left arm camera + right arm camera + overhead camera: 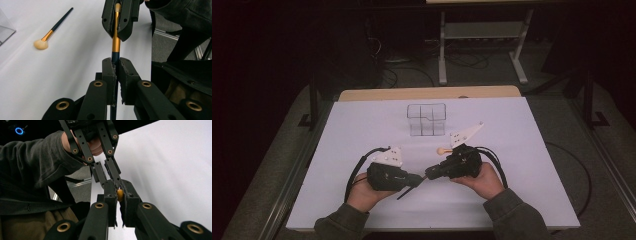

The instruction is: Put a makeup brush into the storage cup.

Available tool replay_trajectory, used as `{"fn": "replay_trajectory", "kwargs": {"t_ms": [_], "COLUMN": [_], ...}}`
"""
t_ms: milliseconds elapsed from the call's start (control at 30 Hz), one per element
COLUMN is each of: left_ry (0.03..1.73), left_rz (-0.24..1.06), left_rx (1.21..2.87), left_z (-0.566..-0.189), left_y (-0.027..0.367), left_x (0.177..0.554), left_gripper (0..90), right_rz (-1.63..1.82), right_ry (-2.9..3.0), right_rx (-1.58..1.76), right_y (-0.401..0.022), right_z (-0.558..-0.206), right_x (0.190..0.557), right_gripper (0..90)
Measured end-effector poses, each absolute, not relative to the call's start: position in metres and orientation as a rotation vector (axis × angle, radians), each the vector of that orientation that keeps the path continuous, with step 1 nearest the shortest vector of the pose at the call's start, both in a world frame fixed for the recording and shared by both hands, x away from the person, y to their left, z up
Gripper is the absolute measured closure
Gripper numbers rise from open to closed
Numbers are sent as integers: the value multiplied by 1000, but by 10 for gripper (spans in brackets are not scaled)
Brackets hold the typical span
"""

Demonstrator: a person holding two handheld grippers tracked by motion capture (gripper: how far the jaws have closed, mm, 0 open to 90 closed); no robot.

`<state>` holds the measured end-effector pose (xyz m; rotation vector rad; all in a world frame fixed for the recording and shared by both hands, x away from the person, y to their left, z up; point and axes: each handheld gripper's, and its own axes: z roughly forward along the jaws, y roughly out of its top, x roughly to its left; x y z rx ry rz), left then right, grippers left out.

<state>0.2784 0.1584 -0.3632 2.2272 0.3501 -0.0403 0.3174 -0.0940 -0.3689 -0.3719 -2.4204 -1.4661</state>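
My left gripper (115, 68) clamped on a brush (115, 42) handle at frame centre, my right gripper (117, 32) pinching its bristle end above, second brush (51, 31) lying upper left on the table (50, 82)

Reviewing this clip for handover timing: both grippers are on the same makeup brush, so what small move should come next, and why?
Probably open the left gripper and let go. Its jaws clamp the dark handle of the brush, while the right gripper is already shut on the gold ferrule near the bristles, so the brush is held twice. Releasing one end would let the right hand carry it, perhaps to the clear organiser.
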Motion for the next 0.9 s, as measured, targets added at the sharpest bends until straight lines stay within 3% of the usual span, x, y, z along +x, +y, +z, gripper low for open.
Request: {"fn": "replay_trajectory", "kwargs": {"t_ms": [100,133,200,600,733,900], "left_ry": [342,343,347,336,333,331], "left_rz": [-74,-58,-73,-78,-76,-87], "left_rx": [2225,2226,2240,2302,2298,2273], "left_z": [-364,-365,-366,-368,-368,-371], "left_y": [157,156,156,153,150,150], "left_x": [279,279,279,279,278,277], "left_gripper": [822,742,704,729,828,837], "right_rz": [-1451,-1441,-1443,-1354,-1347,-1395], "right_ry": [-2428,-2443,-2453,-2584,-2590,-2576], "right_rx": [-342,-335,-328,-278,-261,-251], "right_y": [-94,-93,-94,-95,-91,-91], "right_z": [-368,-365,-364,-339,-335,-335], "right_x": [317,315,315,317,315,313], "right_gripper": [834,834,834,834,834,832]}}
